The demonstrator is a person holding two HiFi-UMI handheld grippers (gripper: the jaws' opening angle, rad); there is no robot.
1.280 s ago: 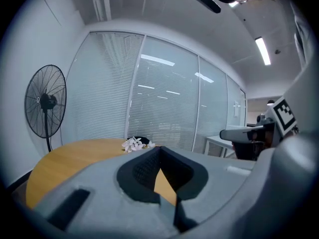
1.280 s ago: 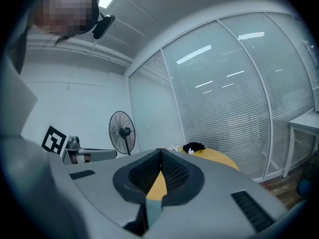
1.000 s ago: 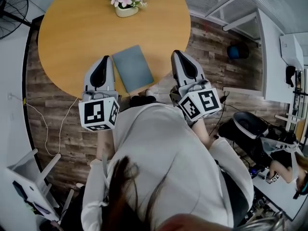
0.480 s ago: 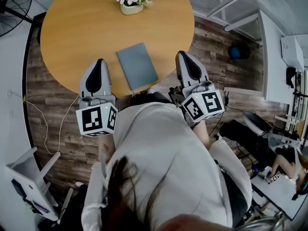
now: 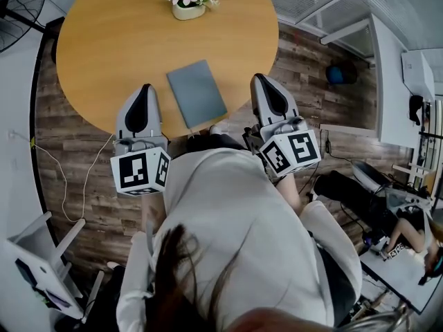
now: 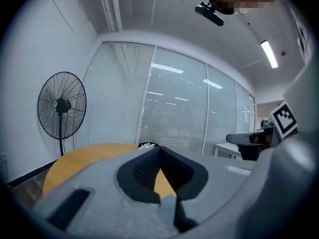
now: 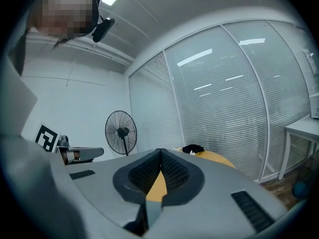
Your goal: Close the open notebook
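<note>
Table (image 5: 104, 54): round, wood top, carries everything. I work from its near edge.

Left claw (image 5: 145, 88): over the near edge, just left of the notebook, not touching it. Jaws pressed together, nothing between them; only table wood shows through the gap behind the pads.

Right claw (image 5: 261, 78): at the near-right rim, on the notebook's other side and apart from it. Jaws likewise closed and empty. Judgement: both claws are parked flanking the book, held level, because no grip is called for.

Notebook (image 5: 196, 93): lies flat near the near edge, between my claws, turned slightly askew. One plain grey-blue cover faces up; no pages show. Judgement: it reads as closed, task likely complete.

Flower pot (image 5: 188, 9): at the far edge, well apart.
</note>
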